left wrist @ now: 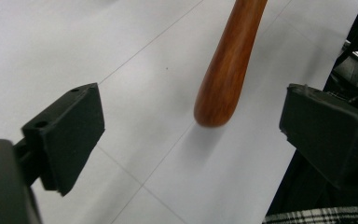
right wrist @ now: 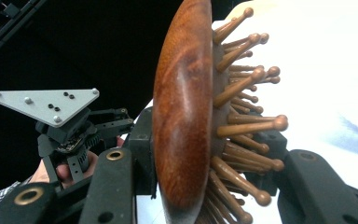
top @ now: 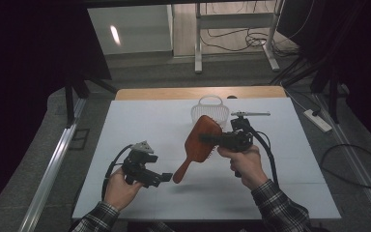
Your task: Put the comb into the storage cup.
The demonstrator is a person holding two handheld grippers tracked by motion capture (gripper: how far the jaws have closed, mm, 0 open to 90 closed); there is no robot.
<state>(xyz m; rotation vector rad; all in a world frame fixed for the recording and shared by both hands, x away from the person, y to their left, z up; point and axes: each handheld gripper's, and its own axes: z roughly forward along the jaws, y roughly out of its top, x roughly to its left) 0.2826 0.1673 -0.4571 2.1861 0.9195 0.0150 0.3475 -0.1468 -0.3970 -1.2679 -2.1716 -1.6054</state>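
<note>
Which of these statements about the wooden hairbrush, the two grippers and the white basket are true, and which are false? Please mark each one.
1. The right gripper holds the wooden hairbrush by its head. True.
2. The left gripper is shut on the brush's handle. False: its jaws stand open, with the handle's end between them and apart from both.
3. The brush lies flat on the white table. False: it is held up above the table, with a shadow under it.
4. A white basket stands on the table beyond the brush. True.
5. The brush's bristles are wooden pins with rounded tips. True.
</note>
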